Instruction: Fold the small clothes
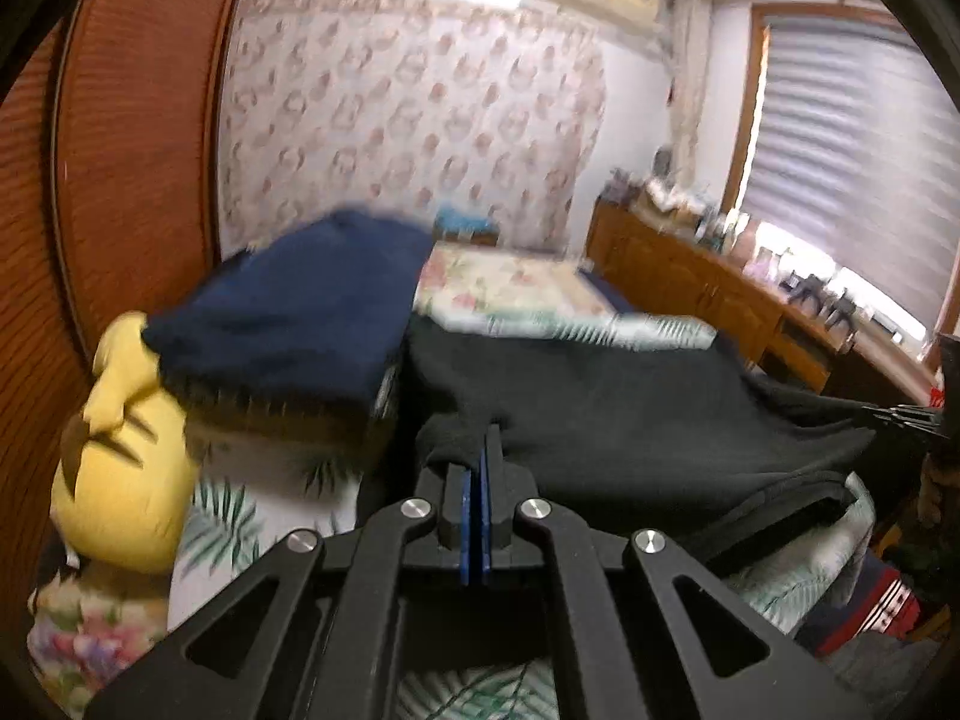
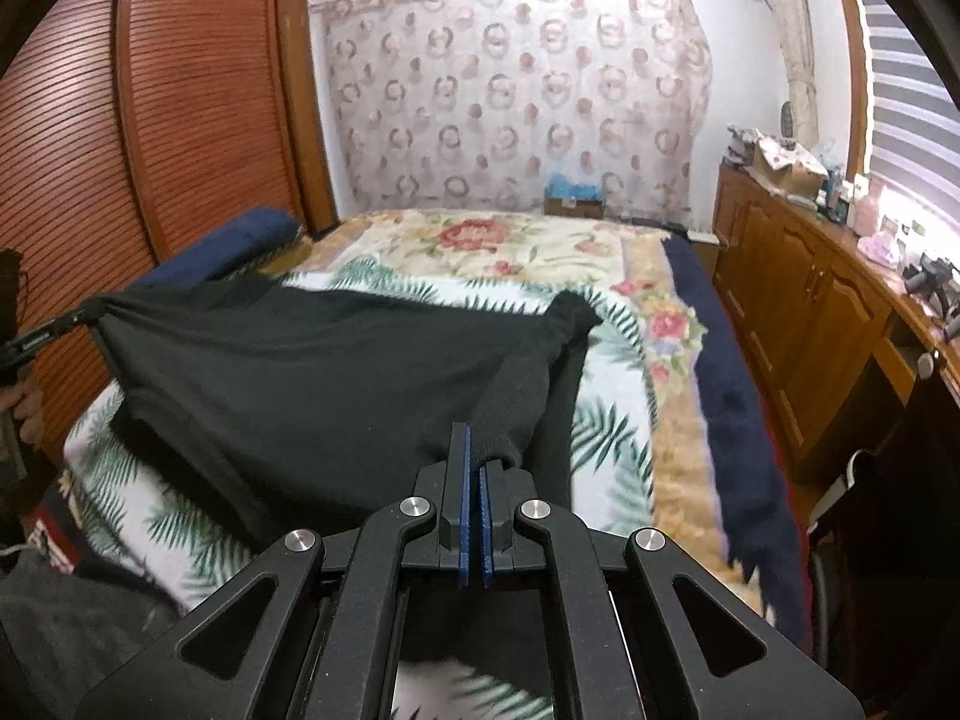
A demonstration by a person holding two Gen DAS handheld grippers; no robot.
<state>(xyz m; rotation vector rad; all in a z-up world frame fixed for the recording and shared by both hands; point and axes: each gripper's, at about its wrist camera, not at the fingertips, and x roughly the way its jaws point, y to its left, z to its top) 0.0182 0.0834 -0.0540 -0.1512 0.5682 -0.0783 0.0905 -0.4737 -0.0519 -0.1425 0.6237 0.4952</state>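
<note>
Jaws of the left gripper (image 1: 485,450) and right gripper (image 2: 474,456) were clamped shut on edges of the black garment (image 2: 312,360), which sagged soft, light and limp over the bed (image 2: 606,396), best held at corners.

We pinch the black garment (image 2: 312,372) in our right gripper (image 2: 474,468); our left gripper (image 2: 90,315) holds its far-left corner above the bed (image 2: 606,420).

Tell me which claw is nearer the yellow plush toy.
Left. The left claw, shut on the black garment, has the yellow plush toy just beside it; the right claw grips the garment's opposite end, farther away.
</note>
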